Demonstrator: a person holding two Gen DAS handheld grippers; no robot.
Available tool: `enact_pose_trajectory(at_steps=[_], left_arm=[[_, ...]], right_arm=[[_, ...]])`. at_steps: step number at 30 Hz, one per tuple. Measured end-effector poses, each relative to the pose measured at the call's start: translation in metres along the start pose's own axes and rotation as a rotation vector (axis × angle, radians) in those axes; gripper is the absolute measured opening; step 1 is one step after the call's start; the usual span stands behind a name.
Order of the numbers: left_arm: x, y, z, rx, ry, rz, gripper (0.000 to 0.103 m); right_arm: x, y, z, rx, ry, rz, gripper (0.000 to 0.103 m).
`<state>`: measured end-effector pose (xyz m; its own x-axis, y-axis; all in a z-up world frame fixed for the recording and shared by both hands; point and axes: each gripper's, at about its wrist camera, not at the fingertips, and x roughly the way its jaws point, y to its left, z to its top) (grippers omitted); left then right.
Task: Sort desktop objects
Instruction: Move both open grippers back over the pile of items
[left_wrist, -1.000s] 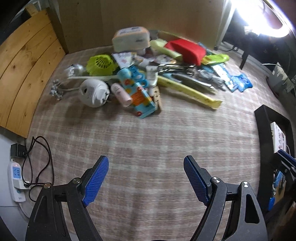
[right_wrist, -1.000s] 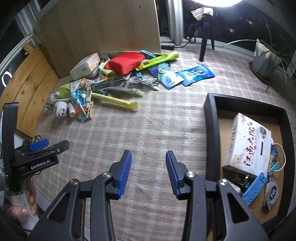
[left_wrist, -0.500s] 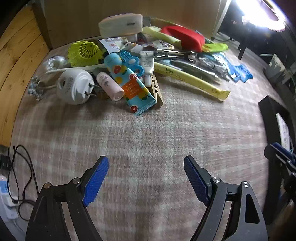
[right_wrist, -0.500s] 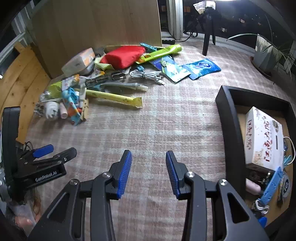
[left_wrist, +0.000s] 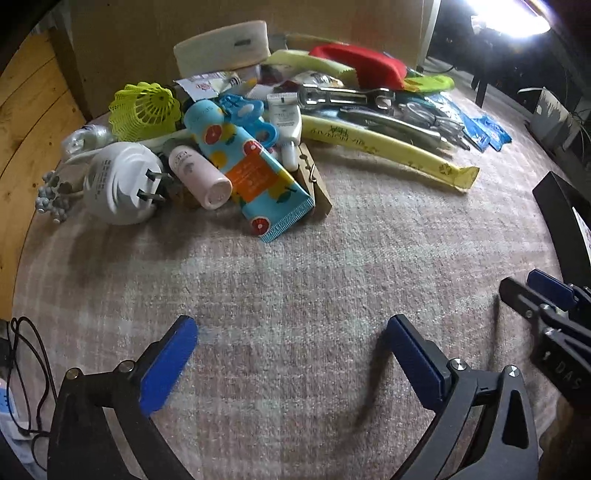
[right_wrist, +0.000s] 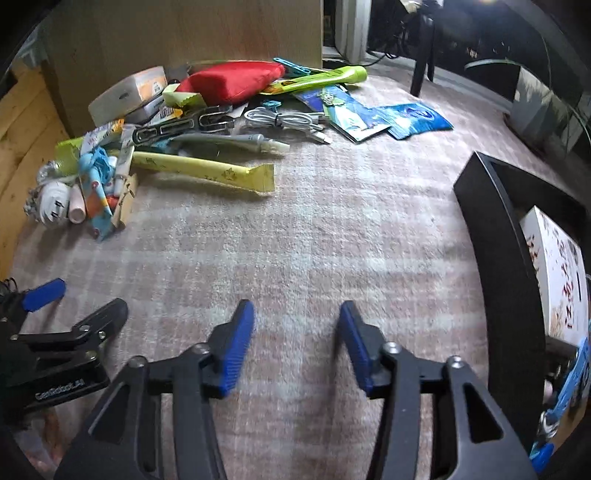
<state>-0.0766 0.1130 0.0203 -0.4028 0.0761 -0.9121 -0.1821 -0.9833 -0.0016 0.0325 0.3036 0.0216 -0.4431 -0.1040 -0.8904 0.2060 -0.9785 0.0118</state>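
A heap of desk objects lies on the checked carpet at the far left. It includes a white plug adapter (left_wrist: 122, 181), a small pink bottle (left_wrist: 199, 173), a blue citrus-print tube (left_wrist: 251, 173), a long yellow packet (right_wrist: 207, 168), a red pouch (right_wrist: 236, 79) and a grey cable (right_wrist: 288, 120). My left gripper (left_wrist: 291, 332) hovers low over bare carpet just short of the tube, its jaws opening wide with nothing between them. My right gripper (right_wrist: 295, 317) is over bare carpet near the middle, jaws also opening and empty.
A black tray (right_wrist: 491, 229) at the right holds a white printed box (right_wrist: 557, 266) and small blue items. Blue packets (right_wrist: 413, 118) lie at the back right. A wooden panel (left_wrist: 29, 122) and a power strip cable (left_wrist: 33, 343) border the left.
Both grippers have sunk toward the carpet and come closer to the heap, which looks larger now. The jaws of both stand wider than before.
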Motion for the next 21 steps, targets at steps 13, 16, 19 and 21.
enact_pose_trajectory(at_steps=[13,16,19,21], left_arm=[[-0.002,0.005,-0.011,-0.012,-0.174,0.004,0.103],[-0.001,0.009,-0.009,-0.008,-0.17,0.001,0.103],[0.001,0.005,-0.012,0.0,-0.166,-0.004,0.103],[0.004,0.004,-0.01,0.004,-0.164,-0.007,0.103]], right_arm=[[0.009,-0.005,-0.014,0.048,-0.152,-0.061,0.102],[0.009,-0.004,-0.012,0.047,-0.15,-0.061,0.103],[0.009,-0.004,-0.012,0.047,-0.151,-0.061,0.103],[0.009,-0.004,-0.012,0.047,-0.151,-0.061,0.103]])
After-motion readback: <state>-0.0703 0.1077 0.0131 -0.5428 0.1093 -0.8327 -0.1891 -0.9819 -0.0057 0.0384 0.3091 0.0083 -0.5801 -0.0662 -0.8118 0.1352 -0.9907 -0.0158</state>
